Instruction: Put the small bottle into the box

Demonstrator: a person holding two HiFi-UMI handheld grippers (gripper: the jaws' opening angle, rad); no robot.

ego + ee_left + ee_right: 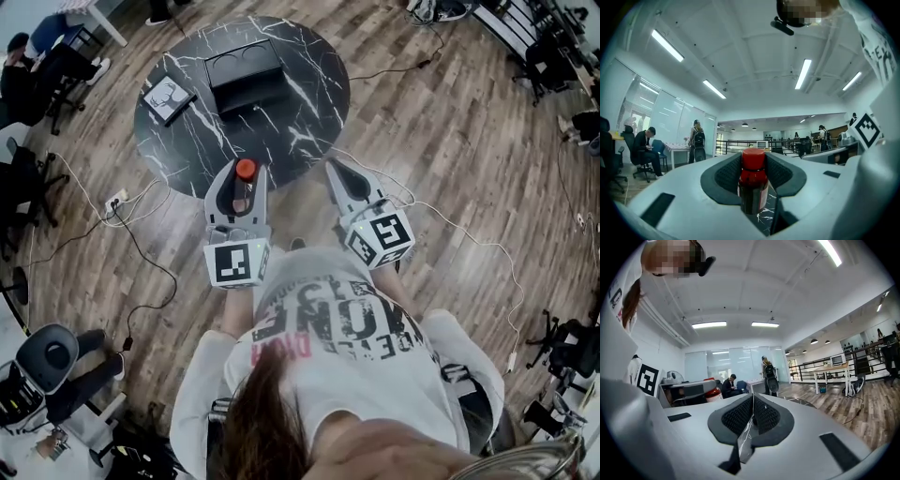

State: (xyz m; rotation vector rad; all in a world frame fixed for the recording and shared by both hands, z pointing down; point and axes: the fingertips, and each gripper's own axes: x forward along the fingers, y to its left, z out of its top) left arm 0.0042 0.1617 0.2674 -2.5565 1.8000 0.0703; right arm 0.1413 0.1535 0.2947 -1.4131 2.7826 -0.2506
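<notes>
- The small bottle (243, 190), dark with a red cap (246, 169), stands upright between the jaws of the left gripper (244, 176).
- In the left gripper view, the padded jaws stand partly open and press the bottle (753, 185) from both sides, so it is held off any surface.
- In the head view the bottle is over the near edge of a round black marble table (314, 89).
- The black box (246, 86) sits farther back on that table, apart from the bottle, with its top open.
- A small framed picture (169, 98) lies on the table just left of the box.
- The right gripper (337, 170) is beside the left one; its jaws are closed together with nothing between them.
- Below is a wooden floor (450, 159) with cables.
</notes>
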